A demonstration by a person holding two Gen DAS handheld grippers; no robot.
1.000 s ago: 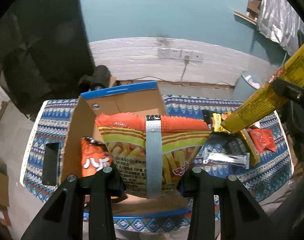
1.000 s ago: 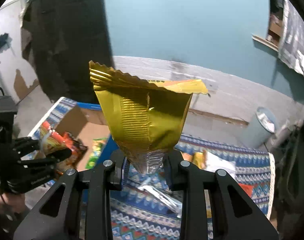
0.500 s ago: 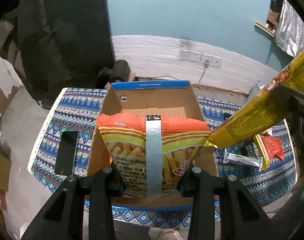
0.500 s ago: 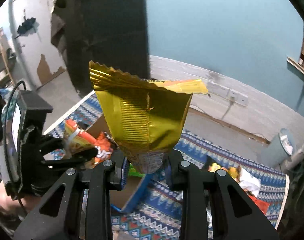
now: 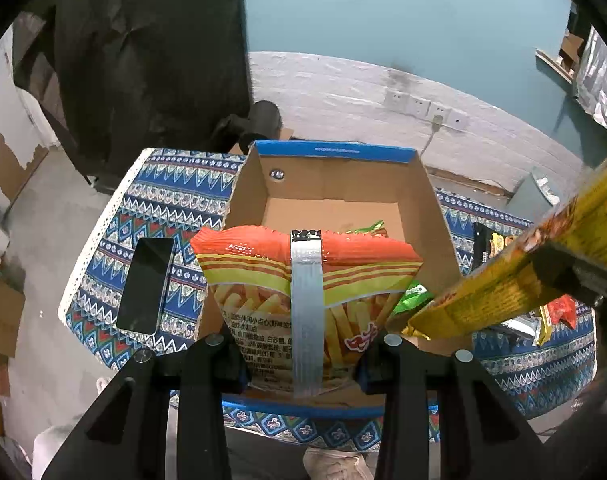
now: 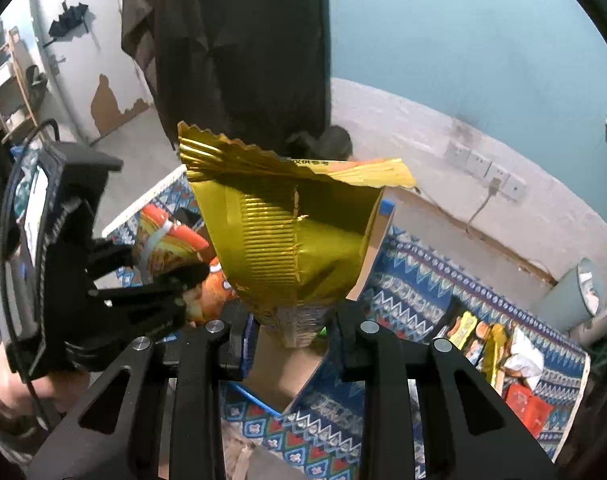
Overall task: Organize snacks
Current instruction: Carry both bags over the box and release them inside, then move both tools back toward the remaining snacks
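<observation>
Snacks are pinched over the cardboard box (image 5: 431, 208): an orange fries bag (image 5: 307, 276) by the left claw (image 5: 303, 364), a gold bag (image 6: 291, 248) by the right claw (image 6: 291, 344). Box contents are largely hidden; a phone (image 5: 145, 284) lies beside it on the patterned surface (image 5: 175, 184).

orange fries bag (image 5: 307, 280) upright | gold bag (image 6: 291, 236) upright | above box (image 5: 335, 184)

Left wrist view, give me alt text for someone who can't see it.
The left claw grips an orange bag of fries-shaped snacks above an open cardboard box on a patterned cloth. A yellow snack bag pokes in from the right; a phone lies left.
</observation>
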